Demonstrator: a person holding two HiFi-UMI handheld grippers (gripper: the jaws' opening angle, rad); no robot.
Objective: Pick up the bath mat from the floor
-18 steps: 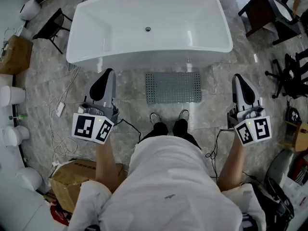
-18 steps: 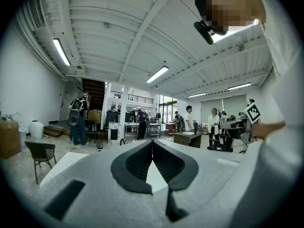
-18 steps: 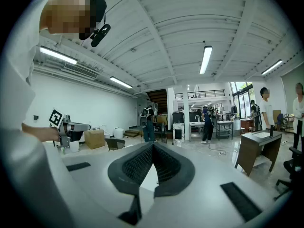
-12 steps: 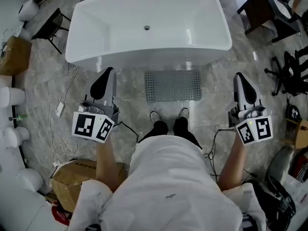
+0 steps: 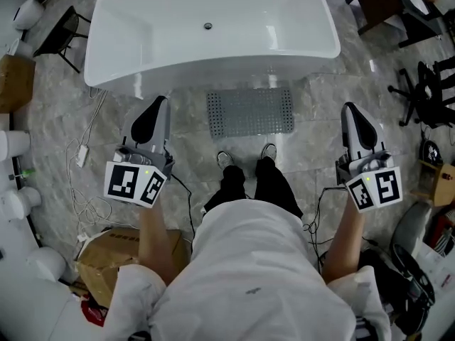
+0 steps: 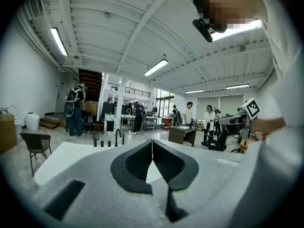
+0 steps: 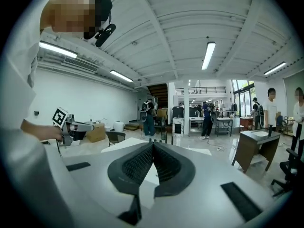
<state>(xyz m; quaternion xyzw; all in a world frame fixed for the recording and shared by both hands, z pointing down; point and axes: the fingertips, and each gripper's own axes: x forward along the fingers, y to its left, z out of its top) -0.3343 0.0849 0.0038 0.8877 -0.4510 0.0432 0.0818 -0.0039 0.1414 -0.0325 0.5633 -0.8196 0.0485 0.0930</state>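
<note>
A grey perforated bath mat [image 5: 250, 113] lies flat on the stone floor, between the white bathtub [image 5: 213, 30] and the person's feet [image 5: 245, 158]. My left gripper [image 5: 154, 110] is held up at the left of the mat, shut and empty. At the mat's right my right gripper [image 5: 351, 118] is shut too, with nothing in it. Both are well above the floor and apart from the mat. In the left gripper view the black jaw pads [image 6: 152, 161] meet with nothing between them. The right gripper view shows its jaw pads [image 7: 153, 164] pressed together the same way.
A cardboard box [image 5: 117, 257] stands at the lower left beside loose white cables [image 5: 85, 190]. A black folding chair [image 5: 60, 38] is at the far left, a dark table [image 5: 387, 2] and office chair [image 5: 430, 91] at the right. Several people stand in the hall behind.
The head view has shifted: the tub and mat now sit higher and a little left in it. Both grippers stay shut and keep their places at the mat's sides.
</note>
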